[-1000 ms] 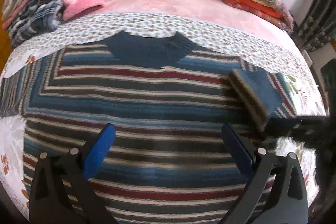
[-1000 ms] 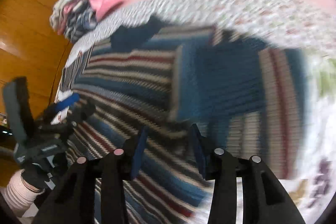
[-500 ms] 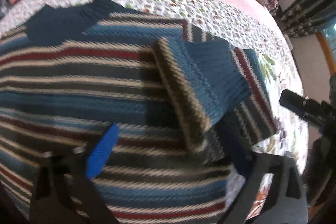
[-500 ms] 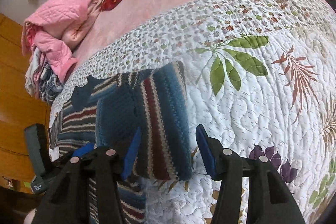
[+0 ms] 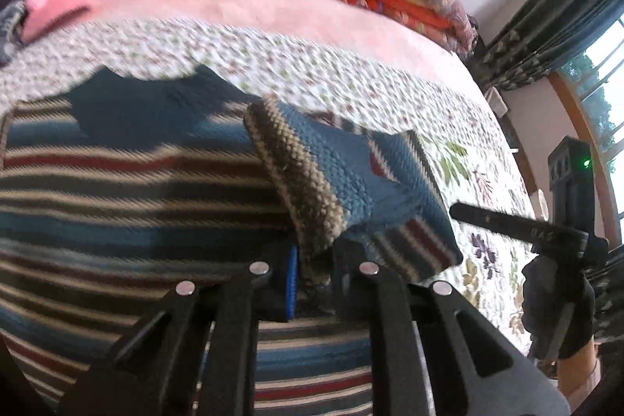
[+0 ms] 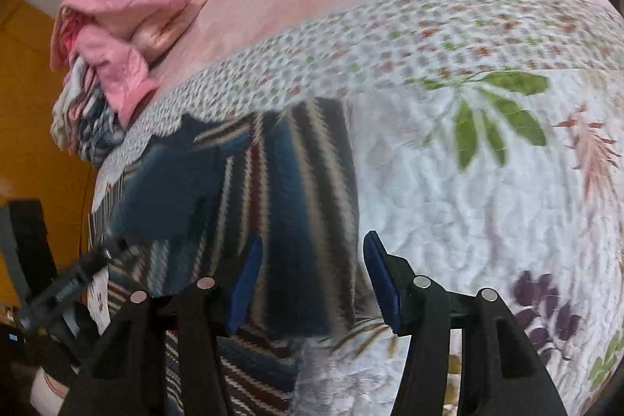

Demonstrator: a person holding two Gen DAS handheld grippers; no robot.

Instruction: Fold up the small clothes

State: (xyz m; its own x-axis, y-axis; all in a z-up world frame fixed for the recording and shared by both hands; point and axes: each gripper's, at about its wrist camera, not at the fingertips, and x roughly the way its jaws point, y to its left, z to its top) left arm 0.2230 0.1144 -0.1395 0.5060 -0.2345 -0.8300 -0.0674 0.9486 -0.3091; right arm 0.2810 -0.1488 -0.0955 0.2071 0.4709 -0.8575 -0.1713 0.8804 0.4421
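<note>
The striped sweater [image 5: 128,190] is spread on the quilt [image 5: 312,73], filling the lower left of the left view. The left gripper [image 5: 312,279], spread half a second ago, is now pinched on the folded-in sleeve [image 5: 312,178] cuff at centre. The right gripper [image 6: 308,279] is kept spread, above the sleeve's fold at lower centre.

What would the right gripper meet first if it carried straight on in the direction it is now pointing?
Most likely the folded-over sleeve of the striped sweater, which lies directly between and ahead of the open right gripper. Beyond it is only the floral quilt. Depth is hard to judge here.
</note>
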